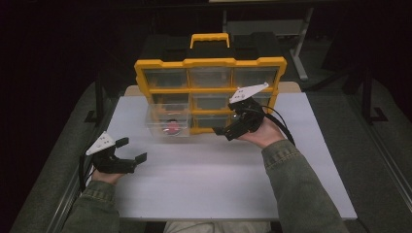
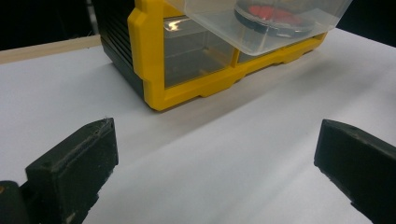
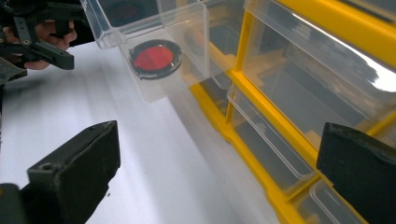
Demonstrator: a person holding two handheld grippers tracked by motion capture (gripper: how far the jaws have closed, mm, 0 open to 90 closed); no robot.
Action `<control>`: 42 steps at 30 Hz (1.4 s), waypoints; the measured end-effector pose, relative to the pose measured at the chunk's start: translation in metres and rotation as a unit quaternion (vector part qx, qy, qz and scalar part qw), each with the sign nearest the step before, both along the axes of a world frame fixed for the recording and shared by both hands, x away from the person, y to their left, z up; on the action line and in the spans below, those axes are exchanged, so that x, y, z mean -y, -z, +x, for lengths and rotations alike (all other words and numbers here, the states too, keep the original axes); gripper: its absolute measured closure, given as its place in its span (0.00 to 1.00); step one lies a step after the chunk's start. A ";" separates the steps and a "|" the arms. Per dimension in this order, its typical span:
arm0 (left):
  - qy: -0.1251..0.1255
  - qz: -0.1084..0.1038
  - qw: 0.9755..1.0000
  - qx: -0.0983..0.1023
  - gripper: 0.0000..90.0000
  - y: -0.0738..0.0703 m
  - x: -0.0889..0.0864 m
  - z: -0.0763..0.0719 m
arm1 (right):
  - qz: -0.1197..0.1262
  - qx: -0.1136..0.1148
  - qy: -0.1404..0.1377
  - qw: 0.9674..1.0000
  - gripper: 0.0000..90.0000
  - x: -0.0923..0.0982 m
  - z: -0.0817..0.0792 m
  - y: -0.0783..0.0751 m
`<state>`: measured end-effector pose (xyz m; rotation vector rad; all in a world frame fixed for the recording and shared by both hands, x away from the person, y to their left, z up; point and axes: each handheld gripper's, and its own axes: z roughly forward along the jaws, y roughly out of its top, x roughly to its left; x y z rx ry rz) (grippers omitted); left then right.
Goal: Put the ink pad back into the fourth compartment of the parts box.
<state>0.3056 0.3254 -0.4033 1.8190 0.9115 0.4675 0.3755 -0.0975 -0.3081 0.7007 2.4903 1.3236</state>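
Clear drawer [image 1: 167, 121] with a red disc [image 1: 171, 128] juts from the yellow organizer [image 1: 210, 63]; both grippers gape wide, empty.

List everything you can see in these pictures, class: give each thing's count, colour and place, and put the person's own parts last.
Plastic organiser cabinet with nine clear drawers: one, yellow and black, standing at the table's far side.
Pulled-out clear plastic drawer: one, transparent, sticking out of the cabinet's left column.
Round disc: one, red with a dark rim, inside that drawer.
Table: one, white.
Left gripper: black, open, over the table's near left.
Right gripper: black, open, beside the cabinet's lower drawers.
Sleeves: two, olive green.
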 end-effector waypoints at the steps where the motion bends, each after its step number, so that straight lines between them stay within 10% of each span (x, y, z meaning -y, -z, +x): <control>1: 0.000 0.000 1.000 0.000 0.00 0.000 0.000 0.000 | 0.001 0.001 0.000 1.000 0.00 0.002 0.000 0.001; 42: -0.002 -0.001 1.000 -0.001 0.00 -0.001 0.000 -0.001 | 0.068 -0.027 0.079 0.994 0.00 0.086 -0.030 0.059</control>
